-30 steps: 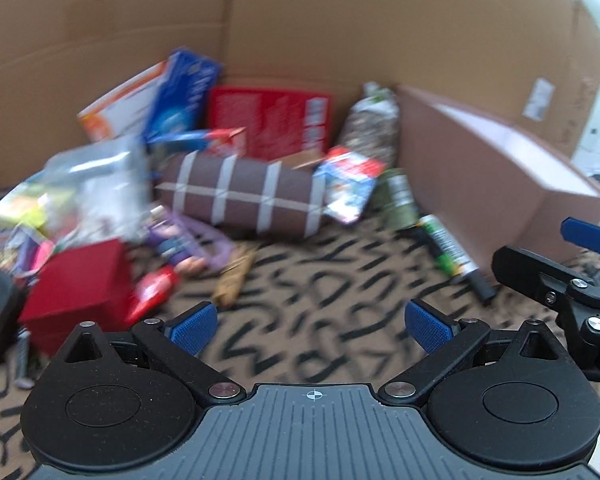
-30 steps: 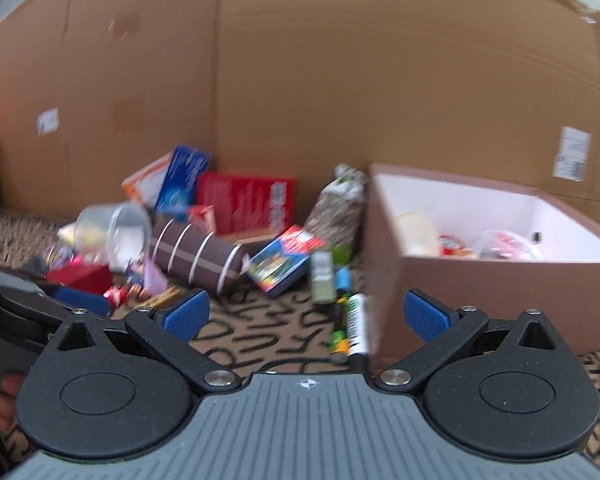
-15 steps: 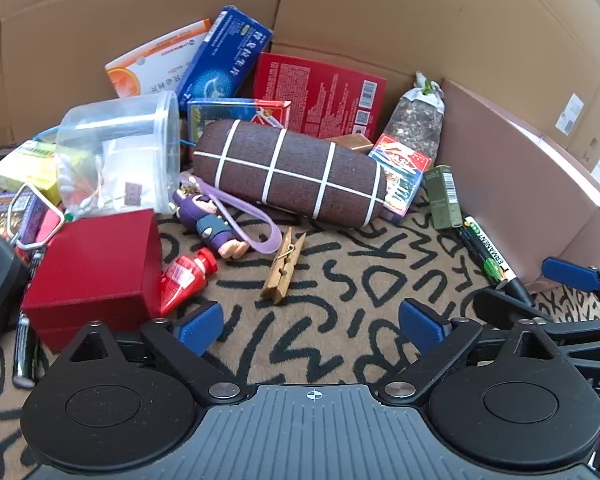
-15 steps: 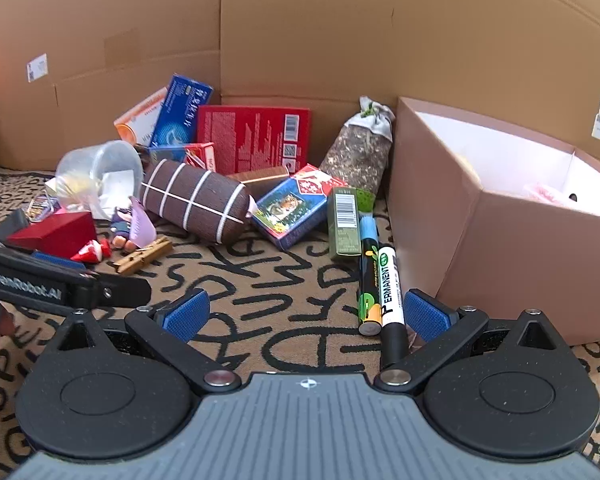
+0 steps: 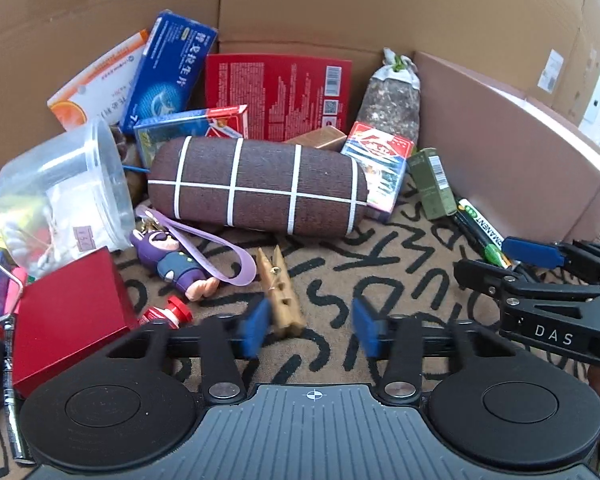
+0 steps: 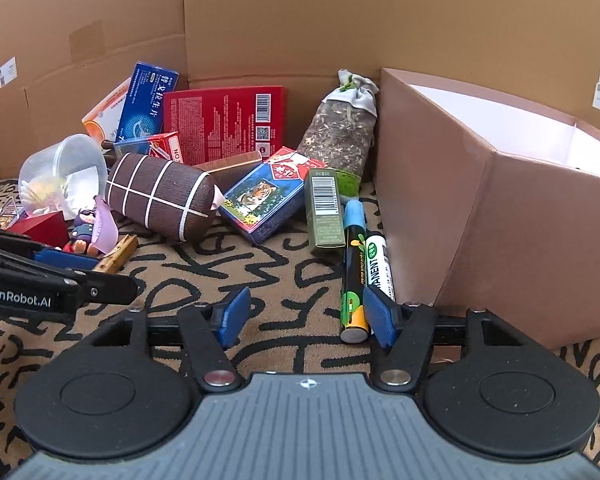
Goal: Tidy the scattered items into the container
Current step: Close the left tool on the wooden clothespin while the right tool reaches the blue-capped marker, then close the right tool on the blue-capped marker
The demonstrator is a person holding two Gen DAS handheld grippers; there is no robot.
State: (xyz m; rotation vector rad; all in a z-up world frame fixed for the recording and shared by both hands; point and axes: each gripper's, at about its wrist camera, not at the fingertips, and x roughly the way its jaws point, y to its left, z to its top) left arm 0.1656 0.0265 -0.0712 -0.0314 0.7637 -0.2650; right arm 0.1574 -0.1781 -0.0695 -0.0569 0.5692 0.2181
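While both claws close part-way on nothing, left claw (image 5: 308,328), right claw (image 6: 308,316), wooden clothespin (image 5: 280,292), glossy cylindrical markers (image 6: 358,272).

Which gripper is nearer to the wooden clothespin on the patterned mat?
Left. The left gripper hovers right at the wooden clothespin, its left pad overlapping the pin's near end, nothing gripped. The right gripper is off by the markers, beside the brown box.

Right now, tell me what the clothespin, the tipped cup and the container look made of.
Clothespin: pale unfinished wood, likely, with visible grain and a small metal spring.
Tipped cup: clear, slightly glossy plastic; its contents show through.
Container: matte brownish-pink cardboard or paperboard by its sharp folded corners, white inside.
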